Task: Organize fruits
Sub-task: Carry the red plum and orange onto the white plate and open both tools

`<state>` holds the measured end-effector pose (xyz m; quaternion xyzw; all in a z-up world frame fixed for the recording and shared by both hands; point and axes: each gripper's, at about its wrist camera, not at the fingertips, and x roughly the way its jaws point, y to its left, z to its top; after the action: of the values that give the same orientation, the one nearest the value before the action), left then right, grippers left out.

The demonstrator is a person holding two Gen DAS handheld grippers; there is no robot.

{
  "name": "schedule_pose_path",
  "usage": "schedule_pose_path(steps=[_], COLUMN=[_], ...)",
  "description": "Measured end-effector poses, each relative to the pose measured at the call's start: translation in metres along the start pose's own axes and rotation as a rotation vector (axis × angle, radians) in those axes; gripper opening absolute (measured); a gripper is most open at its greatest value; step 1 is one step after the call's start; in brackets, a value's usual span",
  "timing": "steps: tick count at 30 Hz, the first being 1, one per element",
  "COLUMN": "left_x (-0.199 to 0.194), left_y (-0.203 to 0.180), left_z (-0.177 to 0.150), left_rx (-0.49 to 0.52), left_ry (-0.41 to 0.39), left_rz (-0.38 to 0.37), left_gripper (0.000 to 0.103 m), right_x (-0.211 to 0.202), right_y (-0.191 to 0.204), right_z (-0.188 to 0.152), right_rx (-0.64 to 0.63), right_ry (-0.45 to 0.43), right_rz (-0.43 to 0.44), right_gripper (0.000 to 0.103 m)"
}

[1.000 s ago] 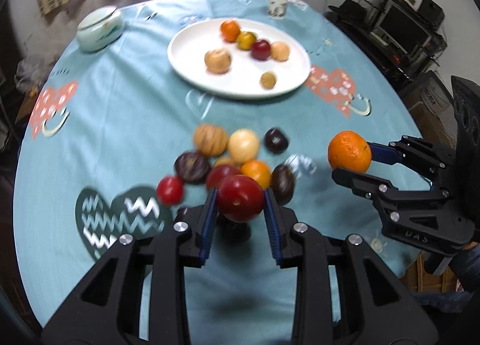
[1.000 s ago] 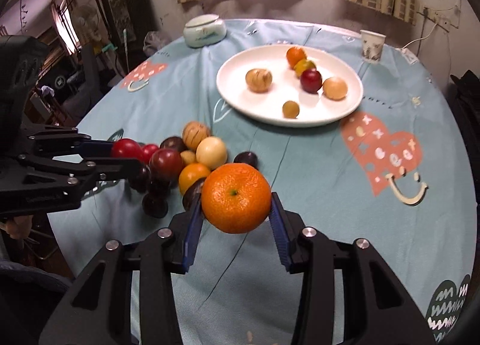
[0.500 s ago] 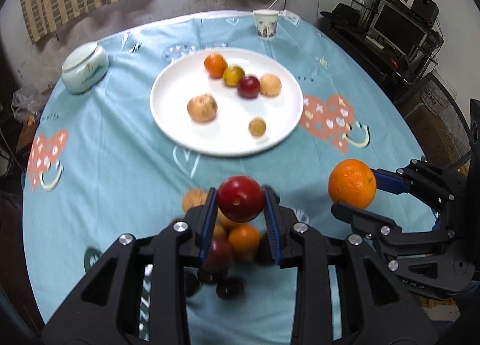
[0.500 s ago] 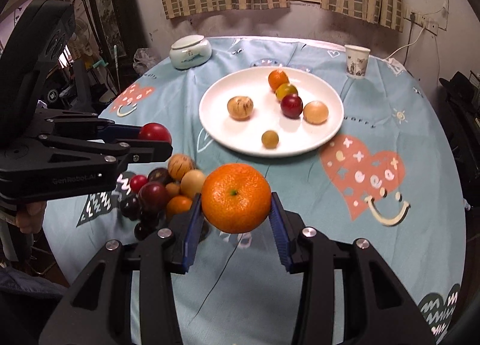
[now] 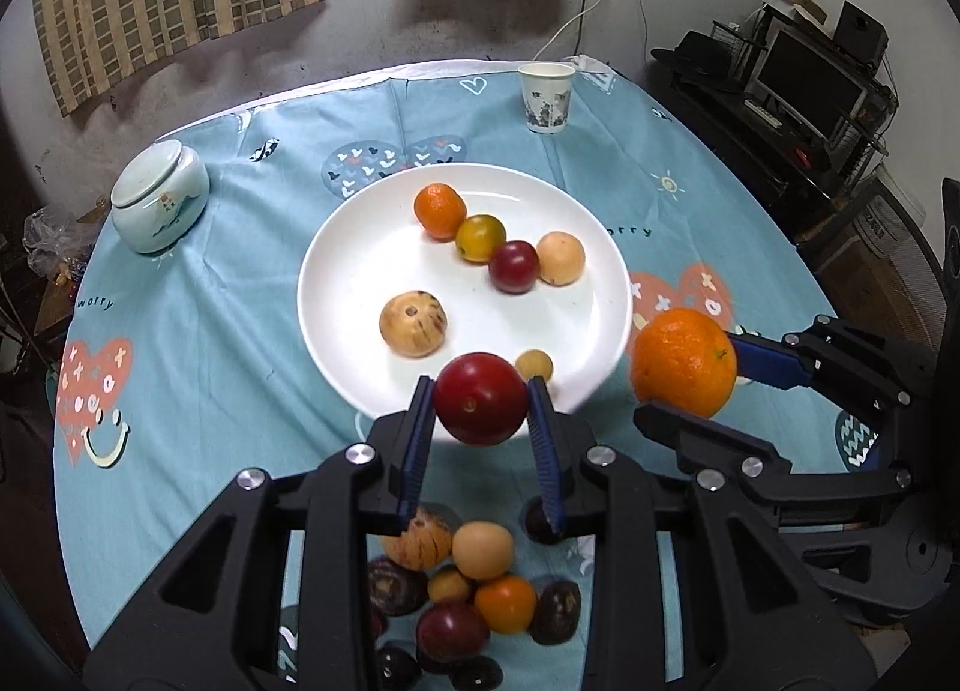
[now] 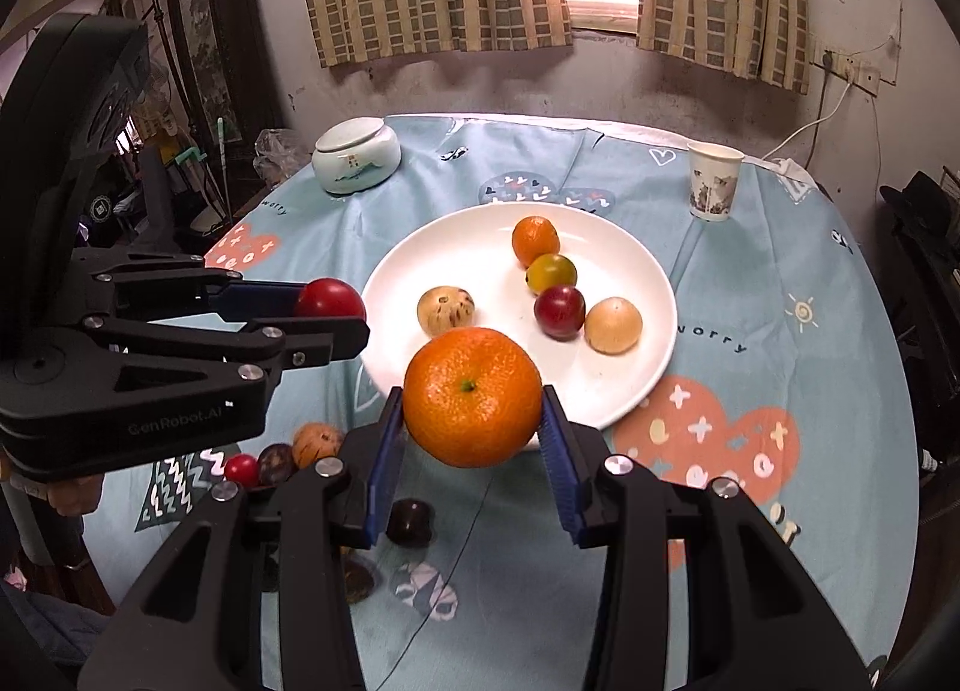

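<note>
plate (image 5: 336, 295) nearer; hand-held gripper (image 5: 480, 409) clamps tomato (image 5: 480, 406).

Right gripper (image 6: 474, 427) clamps an orange (image 6: 472, 397) above the white plate's (image 6: 624, 391) near rim.

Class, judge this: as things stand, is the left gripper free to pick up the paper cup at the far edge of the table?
Probably not: the left gripper is shut on a red fruit, and the white plate lies before the paper cup.
</note>
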<state>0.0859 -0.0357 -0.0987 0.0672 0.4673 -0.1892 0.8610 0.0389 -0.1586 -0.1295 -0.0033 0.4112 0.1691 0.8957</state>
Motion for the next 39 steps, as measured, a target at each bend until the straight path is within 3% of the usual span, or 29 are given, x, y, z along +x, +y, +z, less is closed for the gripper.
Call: schedule_pose_path(steps=[18,28,31,34,35,37,39], left_x=[0.088,0.124,0.13,0.13,0.129,0.127,0.121], left_y=[0.04,0.048,0.051,0.054,0.054,0.056,0.057], left_z=[0.052,0.068,0.068,0.068,0.069,0.069,0.069], left_rx=[-0.047,-0.045,-0.046,-0.052,-0.055,-0.062,-0.067], left_ry=[0.075,0.098,0.101,0.1,0.098,0.093,0.086], left_rz=[0.053,0.067,0.07,0.071,0.072,0.077,0.079], left_gripper=[0.031,0.032,0.034,0.043,0.045,0.046,0.051], right_x=[0.084,0.121,0.127,0.129,0.128,0.122,0.114], right_y=[-0.047,-0.05,-0.048,-0.049,-0.049,-0.051,-0.052], right_z=[0.043,0.06,0.061,0.061,0.061,0.061,0.062], right_rx=[0.06,0.024,0.0,0.004,0.007,0.016,0.019], right_ry=[0.054,0.076,0.09,0.098,0.089,0.065,0.041], right_rz=[-0.012,0.019,0.036,0.015,0.015,-0.003,-0.001], right_gripper=[0.044,0.044,0.045,0.046,0.049,0.066,0.069])
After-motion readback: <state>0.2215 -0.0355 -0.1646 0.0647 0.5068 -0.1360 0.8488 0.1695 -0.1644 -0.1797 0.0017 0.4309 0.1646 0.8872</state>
